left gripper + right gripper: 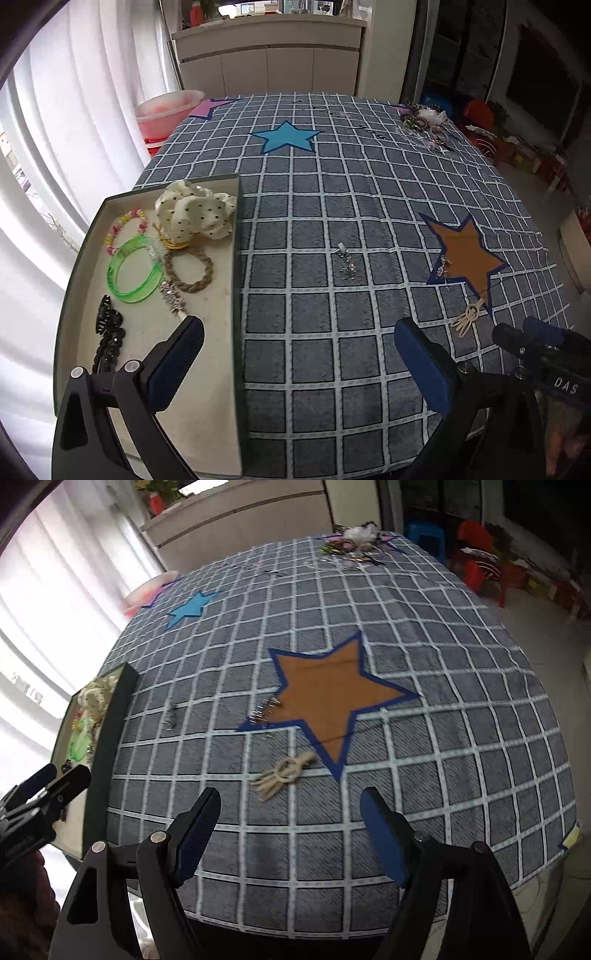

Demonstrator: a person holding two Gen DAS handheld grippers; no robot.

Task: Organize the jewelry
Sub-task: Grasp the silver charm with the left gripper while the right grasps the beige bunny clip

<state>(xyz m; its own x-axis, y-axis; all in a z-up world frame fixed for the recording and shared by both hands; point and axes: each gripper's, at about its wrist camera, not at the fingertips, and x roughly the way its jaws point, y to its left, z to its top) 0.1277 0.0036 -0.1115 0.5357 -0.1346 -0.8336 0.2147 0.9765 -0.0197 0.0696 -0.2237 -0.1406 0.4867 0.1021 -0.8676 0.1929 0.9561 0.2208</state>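
Jaws apart, cream pendant ahead.

The white letters "DAS" stand on the black body of the right gripper at the left wrist view's lower right edge; nothing else is legible.

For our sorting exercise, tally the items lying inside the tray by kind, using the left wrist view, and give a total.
Bracelets and bangles: 3 (beaded bracelet, green bangle, braided bracelet)
Polka-dot scrunchie: 1
Black hair clip: 1
Sparkly silver piece: 1
Yellow elastic band: 1
Total: 7
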